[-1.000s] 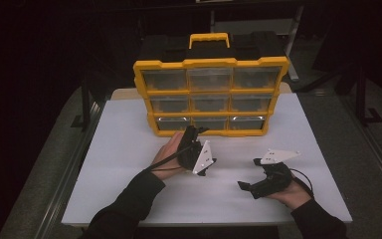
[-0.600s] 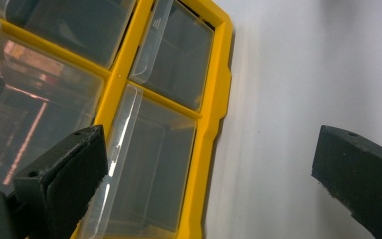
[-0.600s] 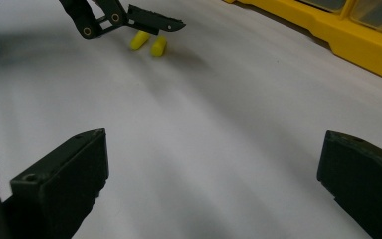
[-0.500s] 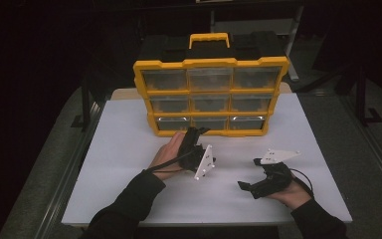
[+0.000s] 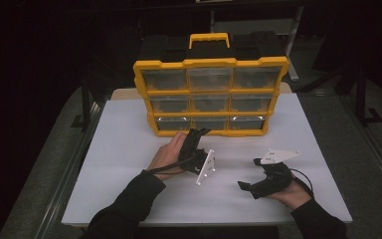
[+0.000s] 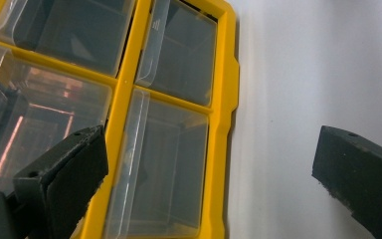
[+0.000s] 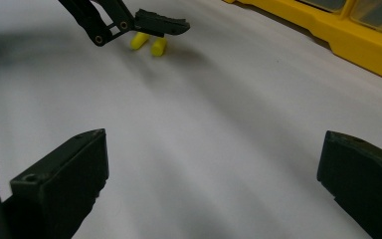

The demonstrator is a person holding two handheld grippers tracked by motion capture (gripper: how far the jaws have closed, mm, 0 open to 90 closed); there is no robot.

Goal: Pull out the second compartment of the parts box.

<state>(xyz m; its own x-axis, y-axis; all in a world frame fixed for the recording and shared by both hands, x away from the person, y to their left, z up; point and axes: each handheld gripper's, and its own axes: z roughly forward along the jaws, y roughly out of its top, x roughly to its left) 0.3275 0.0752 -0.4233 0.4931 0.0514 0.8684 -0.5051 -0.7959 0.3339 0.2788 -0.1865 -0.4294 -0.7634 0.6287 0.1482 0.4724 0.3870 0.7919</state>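
A yellow organiser with clear drawers stands upright at the back of the white table. My left gripper sits open just in front of its bottom row. In the left gripper view, the left gripper has its jaws wide apart, with a clear drawer and the yellow frame between them and nothing held. My right gripper rests on the table at the front right, open and empty. Two small yellow pieces lie on the table under the left gripper's jaw.
The organiser's base runs along the upper right of the right gripper view. A black case stands behind the organiser. Dark floor and metal frame legs surround the table.
My left gripper has turned slightly in front of the bottom drawers, its rear plate dropping a little. The right hand and its gripper have stayed put.
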